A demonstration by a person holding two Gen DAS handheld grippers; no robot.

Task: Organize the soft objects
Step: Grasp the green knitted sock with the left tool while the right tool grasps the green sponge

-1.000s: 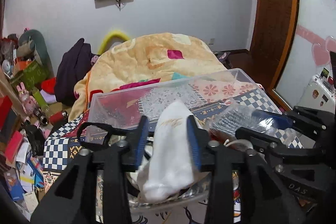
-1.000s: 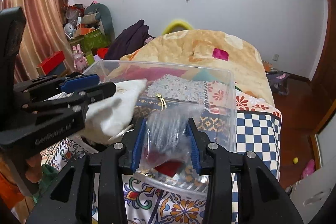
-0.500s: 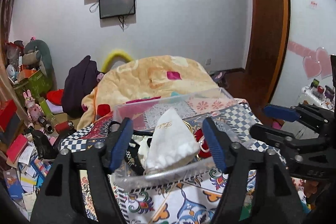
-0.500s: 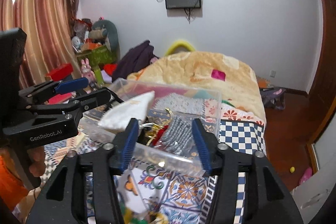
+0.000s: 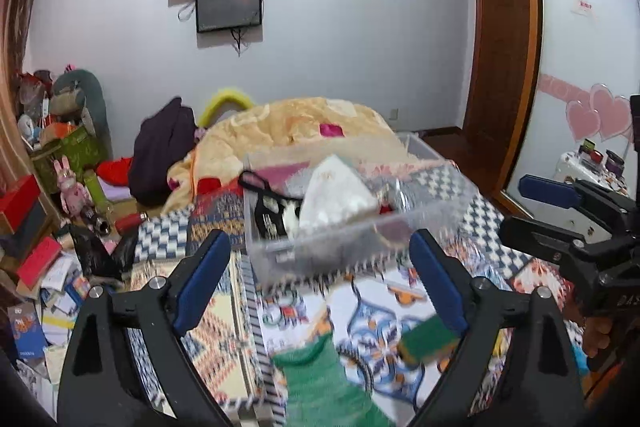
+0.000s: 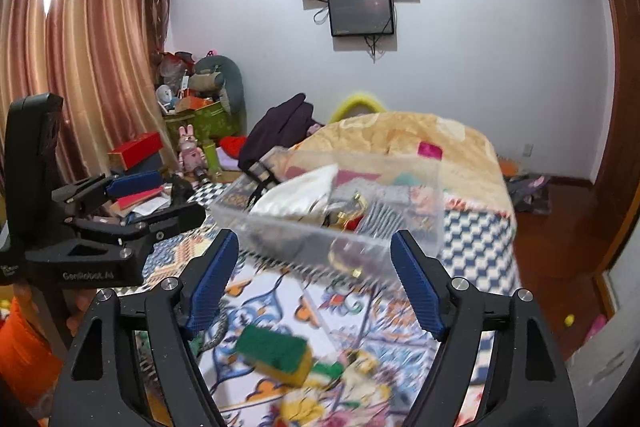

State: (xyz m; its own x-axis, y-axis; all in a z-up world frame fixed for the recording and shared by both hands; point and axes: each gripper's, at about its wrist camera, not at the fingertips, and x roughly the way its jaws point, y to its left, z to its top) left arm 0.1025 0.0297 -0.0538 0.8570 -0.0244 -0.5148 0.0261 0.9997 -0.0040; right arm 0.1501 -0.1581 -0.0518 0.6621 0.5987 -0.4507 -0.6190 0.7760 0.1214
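A clear plastic bin [image 5: 360,239] stands on the patterned bedspread and also shows in the right wrist view [image 6: 332,227]. Inside lie a white cloth pouch [image 5: 336,191], a black strap [image 5: 260,187] and a grey bubble-wrap bag [image 6: 380,219]. My left gripper [image 5: 320,283] is open and empty, back from the bin's near wall. My right gripper [image 6: 316,287] is open and empty, also short of the bin. A green cloth [image 5: 324,383] and a green-and-yellow sponge [image 6: 276,351] lie on the bed below the grippers.
An orange quilt [image 5: 296,131] is heaped behind the bin. A dark garment [image 5: 160,151] lies at the bed's far left. Toys, boxes and papers [image 5: 48,227] clutter the floor at left. A wooden door [image 5: 504,67] is at right.
Both grippers let go of the white pouch and the bubble-wrap bag, which now lie in the bin. Both opened wide and pulled back and up from the bin.
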